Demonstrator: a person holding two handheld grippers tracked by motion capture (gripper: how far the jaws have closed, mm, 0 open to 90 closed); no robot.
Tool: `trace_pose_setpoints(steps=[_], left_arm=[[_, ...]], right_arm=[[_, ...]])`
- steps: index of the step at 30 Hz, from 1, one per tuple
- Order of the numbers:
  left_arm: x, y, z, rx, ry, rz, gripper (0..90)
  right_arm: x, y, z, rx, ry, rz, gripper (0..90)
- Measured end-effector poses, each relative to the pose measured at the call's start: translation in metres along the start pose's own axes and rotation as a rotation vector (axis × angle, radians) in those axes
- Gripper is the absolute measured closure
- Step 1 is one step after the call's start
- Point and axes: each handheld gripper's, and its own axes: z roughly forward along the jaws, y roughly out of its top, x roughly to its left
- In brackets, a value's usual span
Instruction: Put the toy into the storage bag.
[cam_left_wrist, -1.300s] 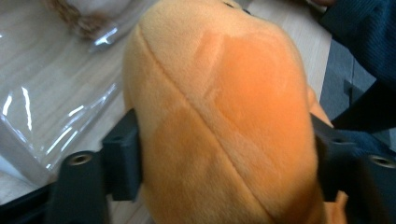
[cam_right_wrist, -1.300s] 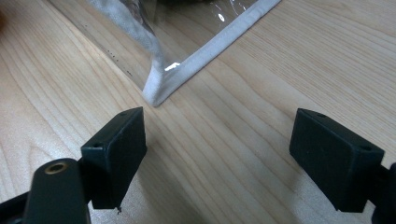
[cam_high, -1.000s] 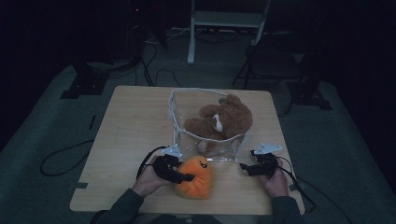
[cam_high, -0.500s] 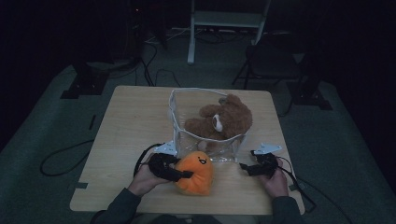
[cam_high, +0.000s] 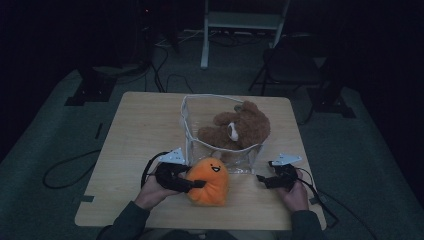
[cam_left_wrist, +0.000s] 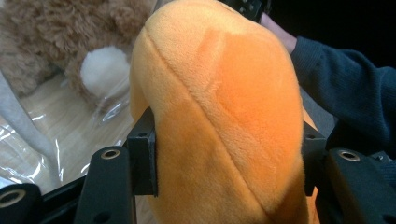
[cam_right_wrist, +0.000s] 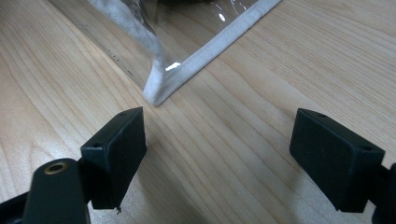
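Note:
An orange plush toy (cam_high: 210, 178) with a small smiling face is held just above the wooden table (cam_high: 135, 130), in front of a clear plastic bag (cam_high: 187, 125) with white edging. My left gripper (cam_high: 197, 184) is shut on it; in the left gripper view both black pads press into the orange plush toy (cam_left_wrist: 219, 116). A brown teddy bear (cam_high: 235, 130) lies inside the bag, and the teddy bear (cam_left_wrist: 70, 42) also appears behind the orange toy. My right gripper (cam_high: 261, 178) rests low at the bag's near right corner, open, with nothing between its fingertips (cam_right_wrist: 116, 149) but bare table.
The bag's white-edged corner (cam_right_wrist: 161, 91) lies just ahead of the right gripper. A dark sleeve (cam_left_wrist: 345, 88) is close behind the orange toy. Cables (cam_high: 65, 170) trail off the table's left side. A chair (cam_high: 290, 65) and a stand (cam_high: 240, 20) are beyond the far edge.
The left gripper has lifted the orange plush toy a little off the table, toward the bag. The right gripper has stayed where it was.

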Motion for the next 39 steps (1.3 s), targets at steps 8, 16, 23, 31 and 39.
trace_pose_setpoints(steps=[8, 16, 23, 31, 39], left_arm=[[-0.003, 0.004, -0.009, -0.041, 0.014, 0.007, 43.4], [-0.008, 0.009, -0.017, -0.073, 0.016, 0.031, 43.4], [-0.013, 0.014, -0.023, -0.089, 0.019, 0.047, 43.4], [-0.02, 0.021, -0.03, -0.11, 0.026, 0.073, 43.4], [-0.024, 0.026, -0.039, -0.141, 0.049, 0.089, 43.4]], right_arm=[[0.0, 0.0, 0.0, -0.001, 0.0, 0.001, 17.9], [0.0, 0.0, 0.0, -0.001, 0.0, -0.001, 17.9], [0.0, 0.0, 0.0, 0.0, 0.0, -0.001, 17.9], [0.0, 0.0, 0.0, -0.001, 0.0, -0.001, 17.9], [0.0, 0.0, 0.0, 0.0, 0.0, -0.001, 17.9]])
